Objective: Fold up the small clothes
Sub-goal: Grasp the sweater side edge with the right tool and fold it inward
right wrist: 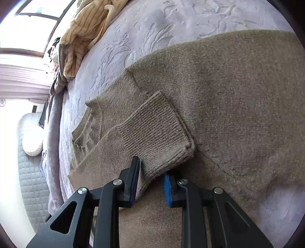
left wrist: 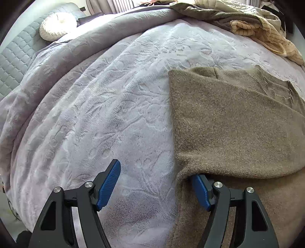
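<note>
one taupe-brown knitted sweater [right wrist: 219, 91] lies spread flat on the pale lilac embossed plush blanket [left wrist: 114, 95] that covers the bed, and it is the thing i am working on. through the right wrist camera i see its ribbed sleeve cuff [right wrist: 158, 131] folded across the body of the garment, near the ribbed neckline [right wrist: 93, 122]. my right gripper [right wrist: 150, 181] has its blue-padded jaws drawn in on the lower edge of that cuff, the knit bunched between the two pads, so i read it as clamped on the cuff. through the left wrist camera my left gripper [left wrist: 158, 183] stands wide apart: one blue pad hangs over bare blanket, while the other is tucked just under the folded edge of the sweater at its near left corner, with nothing pinched between the two. farther out, at the far edge of the bed, a heap of crumpled clothes sits, with a cream-yellow striped garment [left wrist: 266, 36] on top of an olive-drab one [left wrist: 200, 11]. beyond the blanket's darker grey folded-back border [left wrist: 76, 43] there is a round white fluffy cushion [left wrist: 57, 26] resting against a grey quilted surface [left wrist: 15, 57].
</note>
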The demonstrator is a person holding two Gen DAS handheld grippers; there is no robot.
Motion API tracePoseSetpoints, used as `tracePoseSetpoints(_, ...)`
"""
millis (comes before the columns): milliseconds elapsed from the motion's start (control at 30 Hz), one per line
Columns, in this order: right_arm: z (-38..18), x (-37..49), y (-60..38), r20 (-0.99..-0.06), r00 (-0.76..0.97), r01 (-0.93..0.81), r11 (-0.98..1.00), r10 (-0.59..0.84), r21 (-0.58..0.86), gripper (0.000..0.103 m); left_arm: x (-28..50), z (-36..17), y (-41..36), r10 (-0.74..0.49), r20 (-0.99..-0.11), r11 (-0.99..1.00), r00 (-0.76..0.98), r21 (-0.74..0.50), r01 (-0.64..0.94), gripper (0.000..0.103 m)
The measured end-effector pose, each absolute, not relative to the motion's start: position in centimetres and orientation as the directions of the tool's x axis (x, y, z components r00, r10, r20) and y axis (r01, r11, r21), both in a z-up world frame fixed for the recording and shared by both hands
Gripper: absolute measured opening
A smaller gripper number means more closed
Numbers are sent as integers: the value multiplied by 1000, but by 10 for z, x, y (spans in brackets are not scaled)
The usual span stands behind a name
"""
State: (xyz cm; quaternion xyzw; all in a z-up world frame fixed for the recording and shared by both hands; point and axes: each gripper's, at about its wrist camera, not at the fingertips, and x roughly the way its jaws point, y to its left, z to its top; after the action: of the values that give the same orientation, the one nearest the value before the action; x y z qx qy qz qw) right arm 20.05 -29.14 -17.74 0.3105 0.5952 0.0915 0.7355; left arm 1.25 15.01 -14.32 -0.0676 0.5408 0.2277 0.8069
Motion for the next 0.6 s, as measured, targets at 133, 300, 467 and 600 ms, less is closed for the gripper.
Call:
tracePoseSetpoints(133,-154,209,-283,-807,339,129,826,483,548,8,15,-143,152,304,-900,887,312,149,-437,73)
tracePoseSetpoints(300,-174,207,-305,-870,306,192,870,387,455,9,-1,-146,149,271,-920,919,284,160,-361,73)
tracePoseSetpoints(467,-167,187,-329,-872,305,243,853,384,461,25,-28,-137,164,258,-940,907,223,156,-391,73)
tracePoseSetpoints(600,-162,163,-341,-853,298,263,822,428,504,41,-21,-120,179,198,-948,886,250,65,-459,73)
